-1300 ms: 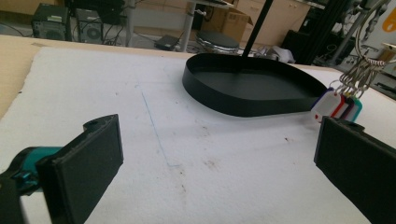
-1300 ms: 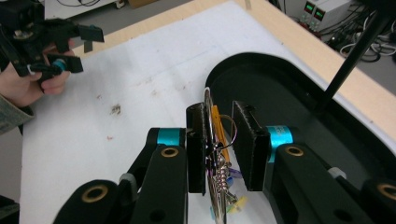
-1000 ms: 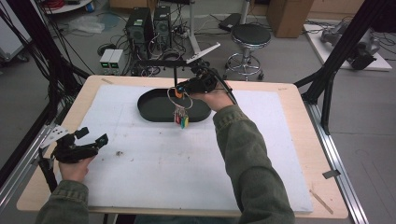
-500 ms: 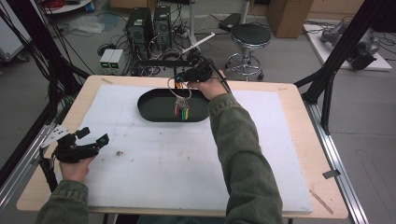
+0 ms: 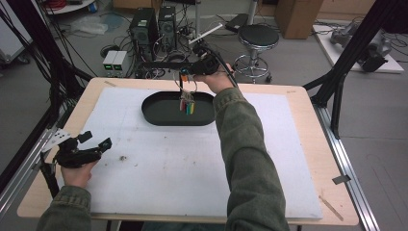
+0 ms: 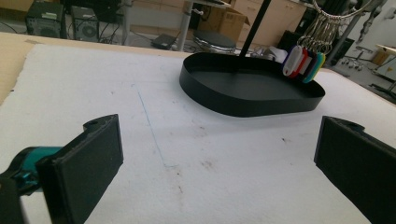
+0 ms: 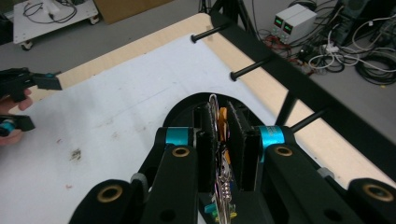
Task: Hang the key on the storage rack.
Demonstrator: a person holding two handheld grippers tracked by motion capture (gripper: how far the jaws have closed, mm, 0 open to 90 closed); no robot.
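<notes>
keys held over the tray

the right gripper (image 5: pixel 184 75) is clamped on a key ring (image 5: pixel 186 87), high over the far rim of the black oval tray (image 5: pixel 159 115). in the right gripper view the two jaws stand close together with the wire ring and an orange tag pinched between the pads (image 7: pixel 205 140). the ring hangs down from the grip, and a bunch of coloured tags (image 5: pixel 186 104) dangles from it, white, red, yellow and green among them. in the left gripper view the tags (image 6: pixel 302 63) hang just above the tray's (image 6: pixel 243 105) far side, close to its wall; whether they touch it i cannot tell.

the tray sits on a white mat (image 5: pixel 163 168) that covers most of the wooden table (image 5: pixel 308 125), at the far middle of it. in the right gripper view three black pegs (image 7: pixel 250 68) stick out from a dark rail along the table's far edge.

the left gripper (image 5: pixel 94 144) rests low at the near left of the mat, well apart from the tray. its jaws stand wide, with nothing between them but bare mat, and they point toward the tray. the hand (image 5: pixel 76 173) holding it comes out of a green sleeve (image 5: pixel 65 211).
</notes>
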